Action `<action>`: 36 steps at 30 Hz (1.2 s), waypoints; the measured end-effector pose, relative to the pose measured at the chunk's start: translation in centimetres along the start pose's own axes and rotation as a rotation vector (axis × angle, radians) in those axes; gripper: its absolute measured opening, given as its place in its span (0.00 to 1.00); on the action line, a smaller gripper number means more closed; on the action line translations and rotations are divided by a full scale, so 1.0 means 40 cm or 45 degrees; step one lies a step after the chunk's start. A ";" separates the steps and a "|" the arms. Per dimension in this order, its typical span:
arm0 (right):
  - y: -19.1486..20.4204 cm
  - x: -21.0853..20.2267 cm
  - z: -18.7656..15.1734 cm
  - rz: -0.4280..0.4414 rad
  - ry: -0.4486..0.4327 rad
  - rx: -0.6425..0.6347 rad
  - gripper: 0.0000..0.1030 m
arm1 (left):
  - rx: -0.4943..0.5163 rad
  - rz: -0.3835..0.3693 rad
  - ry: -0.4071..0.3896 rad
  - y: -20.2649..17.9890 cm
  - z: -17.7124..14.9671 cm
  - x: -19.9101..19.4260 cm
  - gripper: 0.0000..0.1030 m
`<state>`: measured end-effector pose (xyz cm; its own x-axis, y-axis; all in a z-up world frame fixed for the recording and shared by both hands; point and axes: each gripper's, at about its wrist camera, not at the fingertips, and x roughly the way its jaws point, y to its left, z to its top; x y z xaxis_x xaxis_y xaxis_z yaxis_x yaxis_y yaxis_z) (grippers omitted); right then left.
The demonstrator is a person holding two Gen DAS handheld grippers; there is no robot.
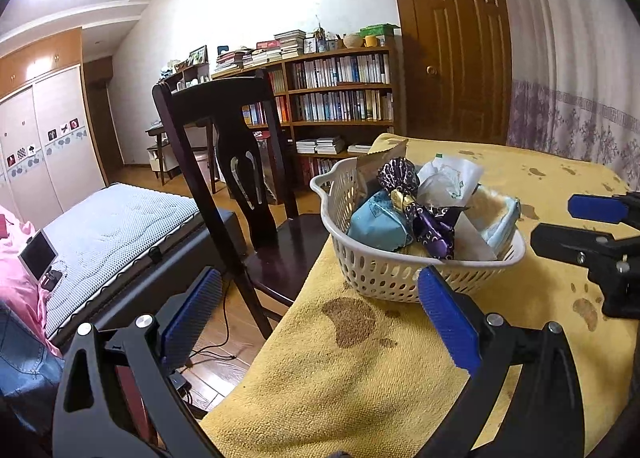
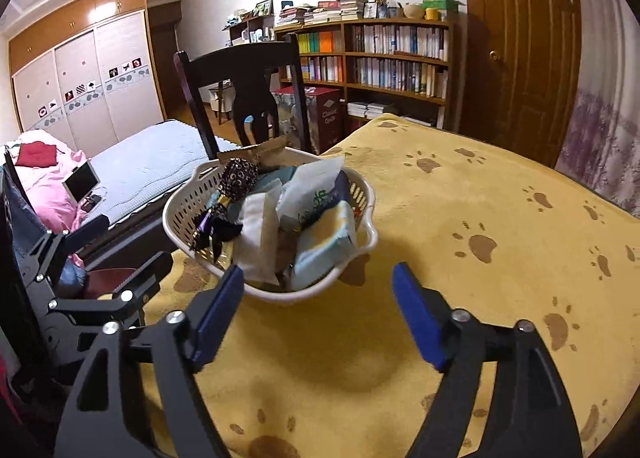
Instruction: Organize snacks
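Note:
A white perforated plastic basket (image 1: 384,278) (image 2: 182,206) stands on the yellow paw-print cloth, near the table's left edge. It is heaped with snacks: a light blue packet (image 1: 378,226) (image 2: 324,246), a purple wrapped sweet with a gold tie (image 1: 404,186) (image 2: 236,182), white packets (image 1: 448,182) (image 2: 308,190) and a brown packet at the back. My left gripper (image 1: 320,300) is open and empty just in front of the basket. My right gripper (image 2: 318,296) is open and empty, a little short of the basket's near rim; it also shows at the right edge of the left wrist view (image 1: 560,222).
A dark wooden chair (image 1: 236,162) (image 2: 244,98) stands against the table's left side behind the basket. The yellow cloth (image 2: 460,218) stretches to the right. A bed with a tablet (image 1: 38,254) lies to the left. Bookshelves (image 2: 396,58) and a door line the back wall.

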<state>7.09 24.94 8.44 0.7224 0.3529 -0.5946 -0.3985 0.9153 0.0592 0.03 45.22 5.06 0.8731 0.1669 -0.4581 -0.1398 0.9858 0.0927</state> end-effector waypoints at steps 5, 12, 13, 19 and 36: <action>0.003 -0.008 -0.013 -0.032 -0.010 -0.012 0.79 | 0.001 0.007 -0.003 -0.002 0.000 -0.001 0.97; 0.005 -0.006 -0.017 -0.049 -0.010 -0.021 0.85 | 0.007 0.027 0.006 0.002 0.001 0.001 0.97; 0.006 -0.007 -0.018 -0.050 -0.011 -0.023 0.87 | 0.006 0.030 0.007 0.003 0.001 0.001 0.97; 0.019 -0.009 -0.021 -0.043 -0.017 -0.037 0.95 | 0.007 0.066 0.019 0.004 0.002 0.006 0.97; 0.047 0.004 -0.025 -0.092 0.006 -0.090 0.95 | 0.055 0.079 0.023 -0.011 -0.001 0.011 0.97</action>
<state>5.89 26.53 7.66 0.7484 0.2852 -0.5988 -0.3843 0.9223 -0.0410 0.46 44.85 4.80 0.8547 0.2283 -0.4663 -0.1729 0.9720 0.1591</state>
